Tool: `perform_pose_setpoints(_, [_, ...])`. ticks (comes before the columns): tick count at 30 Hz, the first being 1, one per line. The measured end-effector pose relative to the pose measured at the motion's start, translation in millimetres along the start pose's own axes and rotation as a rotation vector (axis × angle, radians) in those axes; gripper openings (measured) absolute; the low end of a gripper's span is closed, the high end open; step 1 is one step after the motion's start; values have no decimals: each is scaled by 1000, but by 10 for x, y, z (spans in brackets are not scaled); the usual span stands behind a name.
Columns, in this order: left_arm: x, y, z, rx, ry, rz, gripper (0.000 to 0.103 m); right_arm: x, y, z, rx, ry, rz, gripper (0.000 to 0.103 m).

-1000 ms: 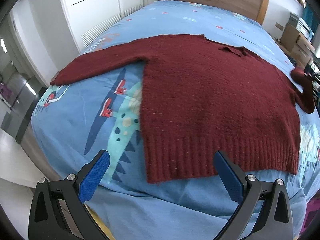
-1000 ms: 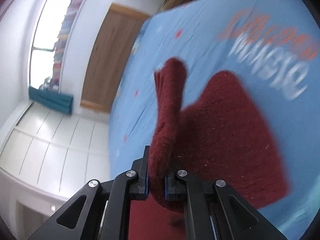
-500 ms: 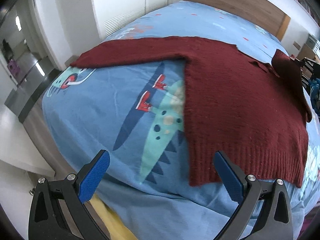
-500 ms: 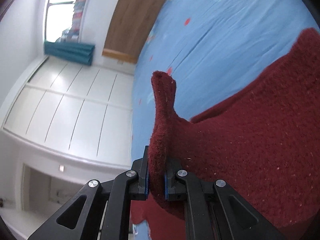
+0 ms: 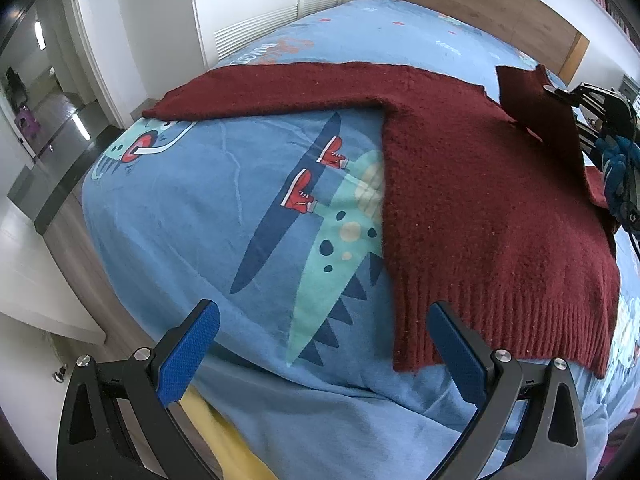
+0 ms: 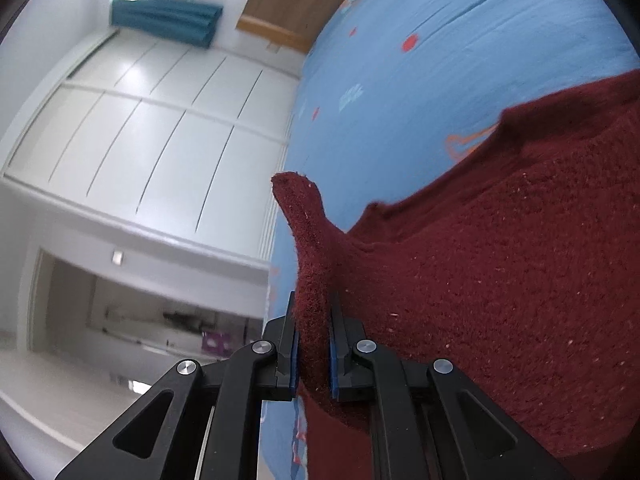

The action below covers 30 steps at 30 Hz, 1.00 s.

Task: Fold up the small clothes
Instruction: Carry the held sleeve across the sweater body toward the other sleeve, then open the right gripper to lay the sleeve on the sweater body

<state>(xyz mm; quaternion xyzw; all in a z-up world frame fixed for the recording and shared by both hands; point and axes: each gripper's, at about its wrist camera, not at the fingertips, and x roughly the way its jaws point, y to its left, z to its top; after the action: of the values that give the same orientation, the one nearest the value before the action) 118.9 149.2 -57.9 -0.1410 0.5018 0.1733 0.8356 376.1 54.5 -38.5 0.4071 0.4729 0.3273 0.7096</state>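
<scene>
While the right hand-held gripper [image 6: 313, 344] stays clenched on the sleeve [image 6: 308, 240], the sweater [image 5: 480, 208] lies flat on the bed [image 5: 200, 200]. Pulling too far could drag the body askew (the left hand-held gripper [image 5: 324, 352], released, pins nothing).

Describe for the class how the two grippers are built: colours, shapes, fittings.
Both are alike. The left gripper has black, angular arms with triangular cut-outs and silver round bolts at the joints; its two fingers carry flat, textured blue pads. The right gripper shows the same black arms, silver bolts and thin blue pads. No cables or markings show.
</scene>
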Motion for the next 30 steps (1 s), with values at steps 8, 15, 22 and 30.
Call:
perform_pose_setpoints(8, [30,21,-24,-1,10,3,102,474,90,-241,-63,113,-55,13])
perform_pose_setpoints(15, [56,41,-36,-3,15,5,102,869,155,-475,-148,199,-190,14])
perform_pose_setpoints(22, [75,48,-38,-13,-6,26,102,1053,199,-712,-270,245,-325,22])
perform_pose_setpoints(30, [60,34,-27,-17,-1,5,102,1082,400,-1017,-399,284,-352,40])
